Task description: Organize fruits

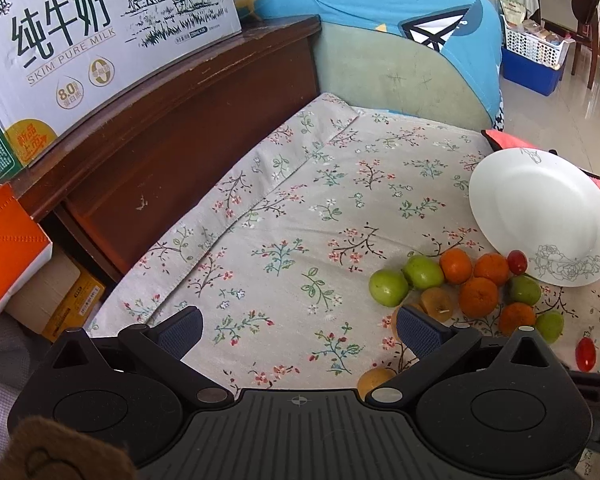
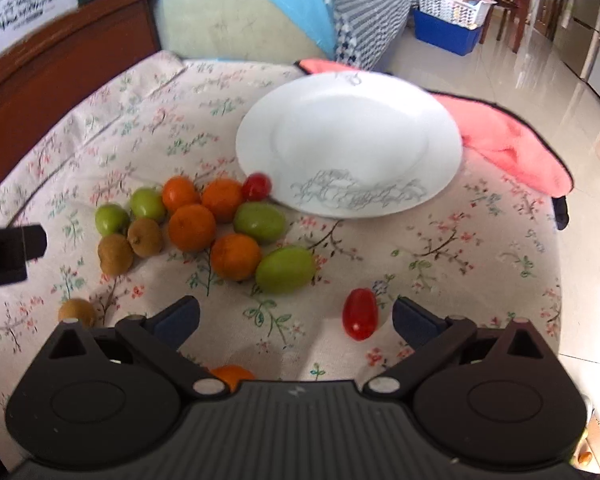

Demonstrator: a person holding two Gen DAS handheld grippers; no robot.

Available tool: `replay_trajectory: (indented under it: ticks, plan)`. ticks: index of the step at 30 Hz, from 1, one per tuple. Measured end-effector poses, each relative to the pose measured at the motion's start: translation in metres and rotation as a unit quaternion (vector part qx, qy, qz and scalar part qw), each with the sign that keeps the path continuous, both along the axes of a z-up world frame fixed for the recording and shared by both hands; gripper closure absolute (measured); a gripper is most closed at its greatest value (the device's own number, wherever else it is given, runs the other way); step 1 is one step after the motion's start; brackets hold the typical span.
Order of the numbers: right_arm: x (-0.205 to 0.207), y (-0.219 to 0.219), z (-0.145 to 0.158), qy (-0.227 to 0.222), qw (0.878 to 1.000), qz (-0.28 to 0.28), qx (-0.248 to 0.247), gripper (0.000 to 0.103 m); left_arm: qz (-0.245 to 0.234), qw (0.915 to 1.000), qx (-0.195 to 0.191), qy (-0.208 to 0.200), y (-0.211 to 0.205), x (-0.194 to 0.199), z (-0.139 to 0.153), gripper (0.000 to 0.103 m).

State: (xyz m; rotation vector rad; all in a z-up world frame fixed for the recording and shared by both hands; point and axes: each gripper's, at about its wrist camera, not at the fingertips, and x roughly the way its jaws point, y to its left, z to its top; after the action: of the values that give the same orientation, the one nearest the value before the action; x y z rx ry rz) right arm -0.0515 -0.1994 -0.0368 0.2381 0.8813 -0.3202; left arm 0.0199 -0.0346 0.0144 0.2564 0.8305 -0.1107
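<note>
A white plate (image 2: 348, 120) with a grey flower print sits on the floral cloth (image 2: 440, 248); it also shows at the right of the left wrist view as the plate (image 1: 540, 208). A cluster of oranges (image 2: 192, 227), green fruits (image 2: 286, 270) and brown fruits (image 2: 145, 237) lies in front of it, left of centre. One cherry tomato (image 2: 256, 186) touches the plate rim. Another cherry tomato (image 2: 359, 313) lies just inside my right gripper (image 2: 296, 320), which is open and holds nothing. My left gripper (image 1: 298, 328) is open over bare cloth, left of the fruit cluster (image 1: 478, 296).
A dark wooden headboard (image 1: 188, 128) with a milk carton box (image 1: 84, 40) borders the left. A pink cloth (image 2: 508, 144) lies under the plate's far right side. The cloth-covered surface ends at the right, above a tiled floor (image 2: 540, 80). A blue bin (image 2: 446, 34) stands beyond.
</note>
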Motion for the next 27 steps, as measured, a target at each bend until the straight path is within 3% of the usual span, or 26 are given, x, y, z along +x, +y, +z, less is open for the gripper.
replay_trajectory:
  ticks: [4, 7, 10, 12, 15, 18, 20, 27]
  plan:
    - [-0.01, -0.01, 0.041, -0.041, 0.999, 0.015, -0.018, 0.001, 0.007, 1.0, -0.006, 0.001, 0.007, 0.003, 0.006, 0.0]
    - [-0.021, -0.024, 0.071, -0.097, 0.995, 0.031, -0.018, 0.001, 0.005, 0.9998, -0.018, 0.004, 0.011, 0.002, 0.012, 0.0]
    - [-0.028, -0.045, 0.097, -0.151, 0.987, 0.05, 0.017, 0.001, 0.0, 0.9997, -0.023, -0.001, 0.012, 0.001, 0.019, 0.0]
    - [-0.027, -0.056, 0.104, -0.154, 0.986, 0.046, 0.038, 0.001, -0.001, 0.9995, -0.03, -0.011, 0.015, -0.001, 0.025, 0.0]
    - [-0.02, -0.068, 0.1, -0.119, 0.992, 0.017, 0.041, 0.001, 0.006, 0.9992, -0.028, -0.026, 0.018, -0.003, 0.03, 0.0]
    - [-0.023, -0.074, 0.082, -0.091, 0.995, -0.021, 0.045, 0.001, -0.004, 0.9996, -0.024, -0.015, 0.015, -0.004, 0.026, 0.0]
    - [-0.024, -0.07, 0.077, -0.081, 0.995, -0.016, 0.049, 0.001, -0.015, 0.9996, -0.022, -0.007, 0.011, -0.006, 0.024, 0.0]
    - [-0.044, -0.04, 0.072, -0.164, 0.986, -0.028, -0.019, 0.001, -0.013, 0.9994, -0.015, 0.027, 0.005, -0.009, 0.01, 0.0]
